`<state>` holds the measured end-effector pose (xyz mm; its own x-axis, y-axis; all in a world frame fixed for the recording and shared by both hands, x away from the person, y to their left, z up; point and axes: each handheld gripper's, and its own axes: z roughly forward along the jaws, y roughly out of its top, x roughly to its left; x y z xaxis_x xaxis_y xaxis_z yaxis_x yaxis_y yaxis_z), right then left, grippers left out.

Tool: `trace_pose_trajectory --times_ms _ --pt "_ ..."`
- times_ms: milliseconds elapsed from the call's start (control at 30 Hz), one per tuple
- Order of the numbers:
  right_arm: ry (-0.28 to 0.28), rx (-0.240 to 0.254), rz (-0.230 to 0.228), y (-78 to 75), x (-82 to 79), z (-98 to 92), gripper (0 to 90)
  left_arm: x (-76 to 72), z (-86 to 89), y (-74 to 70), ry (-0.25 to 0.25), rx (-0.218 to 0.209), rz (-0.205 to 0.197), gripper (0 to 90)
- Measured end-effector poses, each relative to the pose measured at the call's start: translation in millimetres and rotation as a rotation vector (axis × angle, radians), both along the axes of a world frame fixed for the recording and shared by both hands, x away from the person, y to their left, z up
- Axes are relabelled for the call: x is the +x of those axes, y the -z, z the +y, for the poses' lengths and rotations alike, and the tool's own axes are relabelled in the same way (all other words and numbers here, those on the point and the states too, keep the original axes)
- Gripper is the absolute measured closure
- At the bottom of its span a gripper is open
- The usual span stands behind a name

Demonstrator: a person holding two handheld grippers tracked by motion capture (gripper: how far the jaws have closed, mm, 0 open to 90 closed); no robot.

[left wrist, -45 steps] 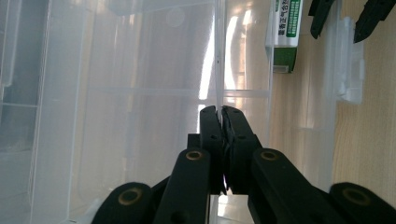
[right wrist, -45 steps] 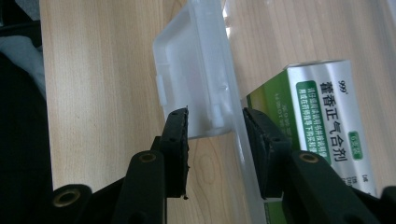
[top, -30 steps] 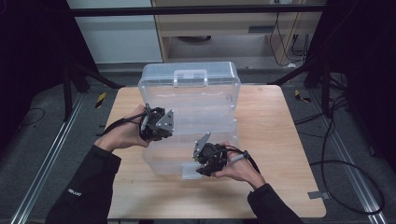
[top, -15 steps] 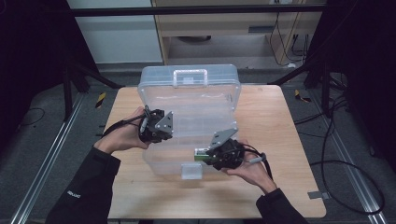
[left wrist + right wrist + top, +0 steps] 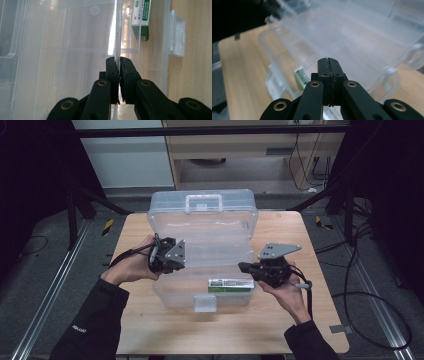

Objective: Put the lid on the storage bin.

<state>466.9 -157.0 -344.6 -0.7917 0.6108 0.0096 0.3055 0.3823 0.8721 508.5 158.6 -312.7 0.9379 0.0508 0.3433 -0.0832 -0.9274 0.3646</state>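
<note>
A clear plastic case stands open on the wooden table, its lid raised at the back. My left gripper is shut on the case's thin left wall, which runs between its pads. A green-and-white packet lies inside at the front right, also seen past the left jaws. My right gripper hovers at the case's right side, just above the packet. Its jaws have just been closing and now meet with nothing between them.
A white latch sticks out from the case's front wall. The table has bare wood to the right of the case and along the front edge. Cables trail from both grippers, and dark stands and floor surround the table.
The right gripper has moved right and up, away from the packet in the case, and its jaws have closed. The left gripper has stayed put on the wall.
</note>
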Motion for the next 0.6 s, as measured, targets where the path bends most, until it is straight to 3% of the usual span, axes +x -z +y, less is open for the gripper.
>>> trace_pose_trajectory --times_ms 67,100,333,600 --pt "0.039 0.03 -0.022 -4.5 4.6 -3.6 90.0 -2.2 0.8 0.5 -0.021 0.005 0.019 85.4" --pt "0.064 0.046 -0.03 -6.7 8.0 -5.6 90.0 -0.4 0.2 0.4 0.003 0.001 0.001 85.4" --pt "0.188 0.111 -0.044 -10.9 31.0 -13.6 90.0 -1.0 0.0 1.1 0.005 0.001 0.006 85.3" --pt "0.257 0.123 -0.056 -8.9 45.8 -17.0 89.9 -1.6 1.3 2.1 0.006 -0.007 0.007 84.8"
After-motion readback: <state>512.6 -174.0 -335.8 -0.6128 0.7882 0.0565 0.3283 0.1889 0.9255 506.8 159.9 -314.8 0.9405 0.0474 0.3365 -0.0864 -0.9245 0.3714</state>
